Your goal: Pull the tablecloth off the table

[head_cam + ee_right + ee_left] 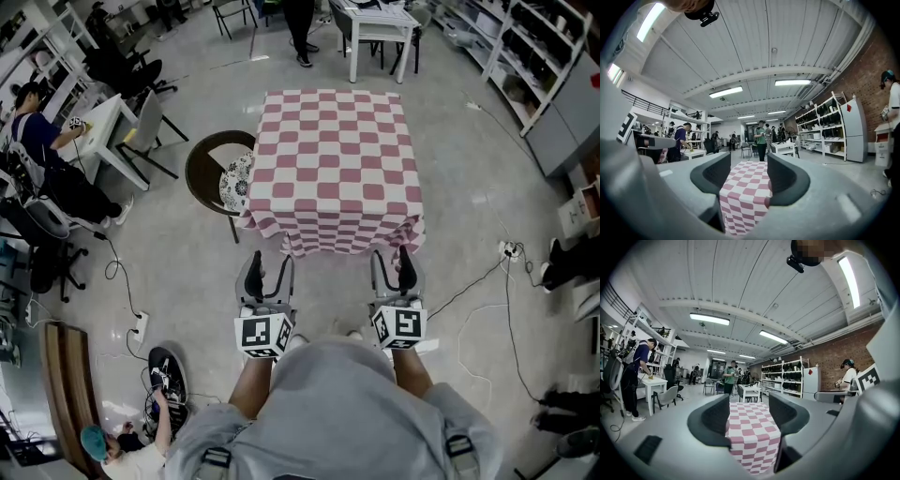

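Note:
A pink-and-white checked tablecloth (337,169) covers a small square table straight ahead, its near hem hanging down over the front edge. My left gripper (267,274) is held just short of that hem at its left corner, jaws open with nothing between them. My right gripper (392,268) is held the same way at the right corner, also open and empty. In the left gripper view the cloth (752,437) shows through the gap of the left gripper (749,416). The right gripper view shows the cloth (745,192) between the spread jaws of the right gripper (744,176).
A dark round chair with a patterned cushion (225,173) stands at the table's left side. A white table (375,28) and a standing person lie beyond. Cables and a power strip (511,248) run over the floor at right. People and desks fill the left; shelves line the right.

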The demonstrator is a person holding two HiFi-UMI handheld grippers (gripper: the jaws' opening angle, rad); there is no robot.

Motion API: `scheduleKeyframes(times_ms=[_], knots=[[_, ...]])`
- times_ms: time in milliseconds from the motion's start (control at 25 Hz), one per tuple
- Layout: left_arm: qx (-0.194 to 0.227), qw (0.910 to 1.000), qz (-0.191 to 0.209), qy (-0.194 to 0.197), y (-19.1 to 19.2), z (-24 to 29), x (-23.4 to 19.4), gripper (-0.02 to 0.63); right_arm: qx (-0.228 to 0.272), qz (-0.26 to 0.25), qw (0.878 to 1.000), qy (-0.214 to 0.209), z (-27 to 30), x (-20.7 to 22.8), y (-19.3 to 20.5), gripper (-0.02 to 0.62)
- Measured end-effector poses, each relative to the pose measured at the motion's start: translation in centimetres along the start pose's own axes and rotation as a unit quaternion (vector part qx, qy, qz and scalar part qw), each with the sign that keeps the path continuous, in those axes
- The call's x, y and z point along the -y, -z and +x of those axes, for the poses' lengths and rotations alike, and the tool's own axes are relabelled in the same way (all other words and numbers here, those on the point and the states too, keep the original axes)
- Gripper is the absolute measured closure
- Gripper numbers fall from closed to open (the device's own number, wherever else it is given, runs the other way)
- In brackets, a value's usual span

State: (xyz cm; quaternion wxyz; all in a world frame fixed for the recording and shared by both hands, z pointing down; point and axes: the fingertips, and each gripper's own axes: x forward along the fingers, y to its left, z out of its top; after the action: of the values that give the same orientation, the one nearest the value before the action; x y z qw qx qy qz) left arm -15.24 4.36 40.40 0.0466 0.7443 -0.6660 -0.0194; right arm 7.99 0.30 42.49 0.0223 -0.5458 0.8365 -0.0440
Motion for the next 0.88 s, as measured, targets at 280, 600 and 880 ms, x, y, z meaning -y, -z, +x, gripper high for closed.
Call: scheduleKeyframes(times_ms=[280,600,880], knots=[[-0.002,1.0000,-0.002,0.000,0.1,-0.3,0.9,0.357,-0.012,0.007,1.000,0.006,-0.8,1.1,0.5,0.367],[-0.019,0.9995,0.009,-0.024,1.0,-0.3,2.0,0.357,-0.029,-0.004,0.999,0.017,-2.1,4.7,0.8,0.367],[-0.005,0.9996,0.005,-0.027,1.5,0.4,4.9,0.357,-0.022,-0.030,0.999,0.009,-3.2,7.8,0.4,0.367]])
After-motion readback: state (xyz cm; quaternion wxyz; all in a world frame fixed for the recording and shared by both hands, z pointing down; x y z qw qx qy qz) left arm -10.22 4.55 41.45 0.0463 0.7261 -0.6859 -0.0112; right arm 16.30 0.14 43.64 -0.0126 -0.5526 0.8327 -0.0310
